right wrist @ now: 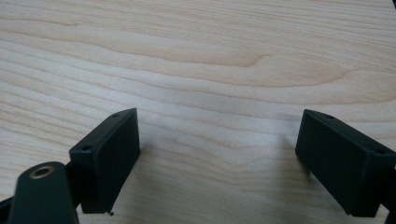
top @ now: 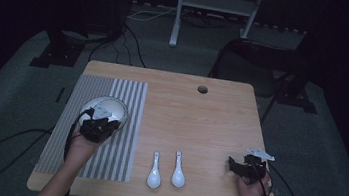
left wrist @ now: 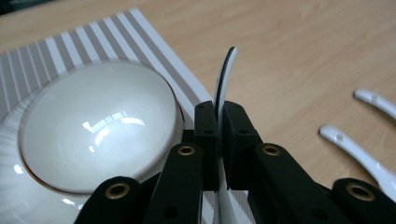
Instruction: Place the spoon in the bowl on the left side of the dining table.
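White glazed bowl (left wrist: 98, 126), held at its thin rim by the left gripper (left wrist: 218, 121), jaws clenched on the edge, over the striped mat (top: 124, 122) at the table's (top: 211, 112) left. Likely stiff, slick and breakable; the rim is the only hold. Two white spoons (top: 166, 170) lie at front centre. Right gripper (right wrist: 217, 154) rests released over bare wood.

Your left gripper (top: 99, 128), black and two-jawed, sits at eight o'clock from the table's middle, forearm coming in from six, jaws pinched tight on a thin white rim. Your right gripper (top: 244, 167) sits at four o'clock, pointing toward nine, jaws spread wide, nothing between them.
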`<control>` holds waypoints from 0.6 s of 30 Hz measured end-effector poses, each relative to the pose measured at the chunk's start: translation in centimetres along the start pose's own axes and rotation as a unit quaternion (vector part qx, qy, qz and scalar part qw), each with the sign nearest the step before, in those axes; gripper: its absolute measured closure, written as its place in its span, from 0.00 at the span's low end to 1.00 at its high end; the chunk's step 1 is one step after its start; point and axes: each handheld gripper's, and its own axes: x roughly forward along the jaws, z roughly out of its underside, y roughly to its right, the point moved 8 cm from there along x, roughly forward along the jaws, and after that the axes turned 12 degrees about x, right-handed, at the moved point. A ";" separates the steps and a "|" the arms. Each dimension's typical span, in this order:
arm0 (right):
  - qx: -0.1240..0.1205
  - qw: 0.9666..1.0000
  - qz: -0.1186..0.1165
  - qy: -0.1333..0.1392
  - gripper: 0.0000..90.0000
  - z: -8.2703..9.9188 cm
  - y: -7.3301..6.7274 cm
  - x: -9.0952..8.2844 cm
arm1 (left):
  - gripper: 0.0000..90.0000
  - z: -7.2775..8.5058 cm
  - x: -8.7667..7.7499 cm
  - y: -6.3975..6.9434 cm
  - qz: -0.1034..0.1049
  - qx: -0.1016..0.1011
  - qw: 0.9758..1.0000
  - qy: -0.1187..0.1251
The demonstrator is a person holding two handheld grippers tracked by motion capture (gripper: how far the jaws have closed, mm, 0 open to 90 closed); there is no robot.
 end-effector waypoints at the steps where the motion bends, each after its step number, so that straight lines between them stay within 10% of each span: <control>1: 0.000 1.000 0.000 0.000 0.15 0.0 0.0 0.0 | 0.95 -0.3 0.0 -0.4 -0.006 -0.002 1.000 0.004; 18: 0.000 1.000 0.000 0.000 0.15 0.0 0.0 0.0 | 0.95 -2.9 3.0 -5.6 -0.051 -0.022 0.998 0.011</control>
